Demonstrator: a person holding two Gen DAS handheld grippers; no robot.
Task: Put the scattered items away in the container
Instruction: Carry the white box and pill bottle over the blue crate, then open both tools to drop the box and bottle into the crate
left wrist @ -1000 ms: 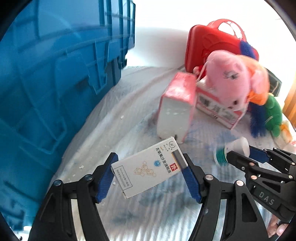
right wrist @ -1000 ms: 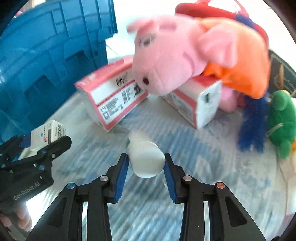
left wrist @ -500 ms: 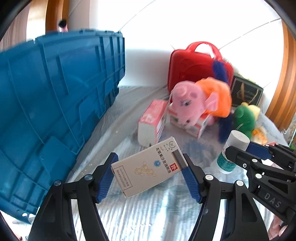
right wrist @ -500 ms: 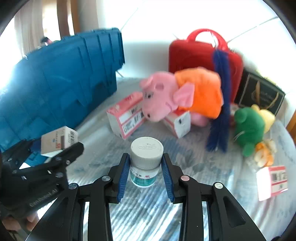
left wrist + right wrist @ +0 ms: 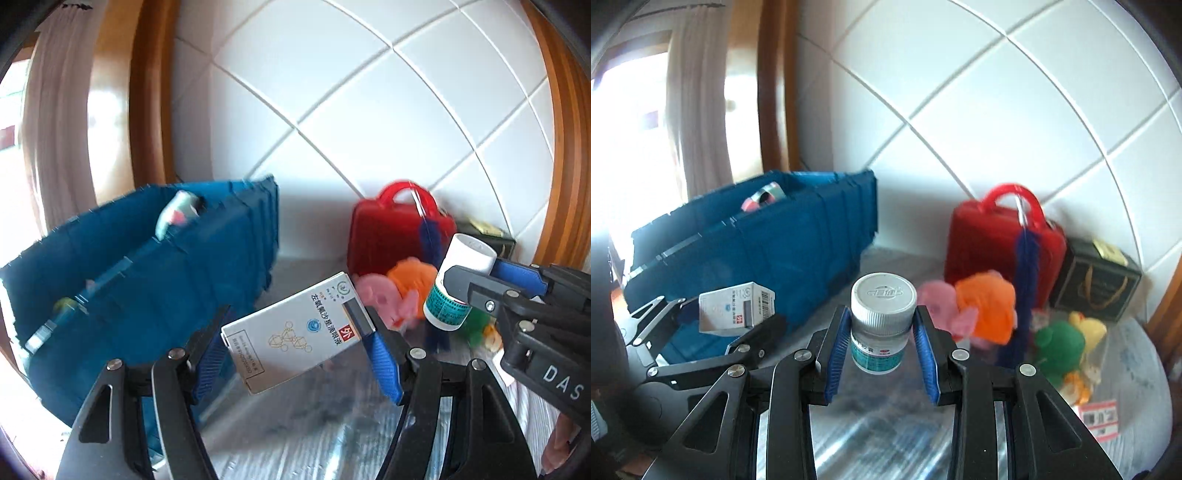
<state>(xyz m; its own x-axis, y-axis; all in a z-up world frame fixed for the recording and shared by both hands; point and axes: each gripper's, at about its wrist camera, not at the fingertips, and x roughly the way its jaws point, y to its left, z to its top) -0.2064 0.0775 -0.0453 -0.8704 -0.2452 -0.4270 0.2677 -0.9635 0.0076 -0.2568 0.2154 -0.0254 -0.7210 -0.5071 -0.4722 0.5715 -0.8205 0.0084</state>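
A white carton (image 5: 293, 330) and a white-capped bottle (image 5: 881, 321) are held aloft; the blue container (image 5: 798, 236) stands along the worktop's left edge.

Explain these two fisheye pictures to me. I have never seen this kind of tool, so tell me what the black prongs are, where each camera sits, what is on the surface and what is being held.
There is no robot here. A person holds a two-finger gripper in each hand, and a camera on each looks forward along its fingers.

The left view shows the left gripper shut on a white box. The right gripper shows at its right edge.

The right view shows the right gripper shut on a white-capped bottle.

Both are lifted clear of the surface. Behind them a blue crate holds a few things. To its right lie a red case, a pink and orange plush, a green toy and a dark bag.
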